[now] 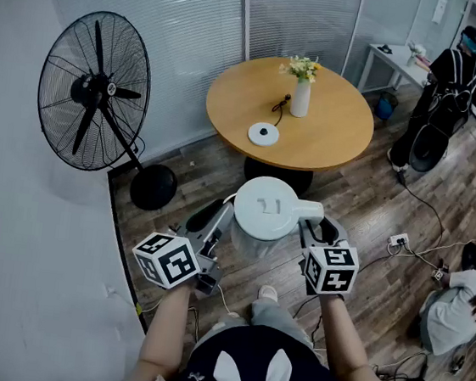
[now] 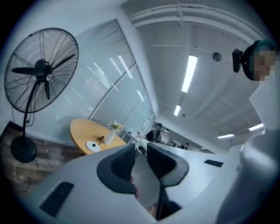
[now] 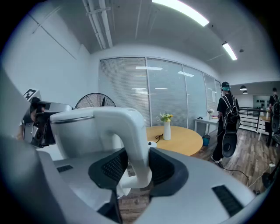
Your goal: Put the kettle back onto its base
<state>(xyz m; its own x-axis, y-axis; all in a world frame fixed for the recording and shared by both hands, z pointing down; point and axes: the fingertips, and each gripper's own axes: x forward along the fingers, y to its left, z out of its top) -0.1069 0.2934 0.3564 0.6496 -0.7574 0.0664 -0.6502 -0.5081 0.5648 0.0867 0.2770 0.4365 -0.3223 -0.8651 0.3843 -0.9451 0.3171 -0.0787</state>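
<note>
A white kettle (image 1: 266, 210) hangs in the air in front of me, over the wooden floor, well short of the table. My right gripper (image 1: 317, 230) is shut on its handle (image 3: 133, 144), which fills the space between the pads. My left gripper (image 1: 215, 217) sits close against the kettle's left side. In the left gripper view its jaws (image 2: 141, 162) stand a narrow gap apart with nothing between them. The round white base (image 1: 263, 134) lies on the near part of the round wooden table (image 1: 330, 128), its black cord (image 1: 279, 105) running back toward the vase.
A white vase with flowers (image 1: 300, 99) stands on the table behind the base. A large black pedestal fan (image 1: 95, 92) is at the left by the wall. One person stands at the far right (image 1: 442, 89), another sits lower right (image 1: 456, 304). A power strip (image 1: 399, 240) and cables lie on the floor.
</note>
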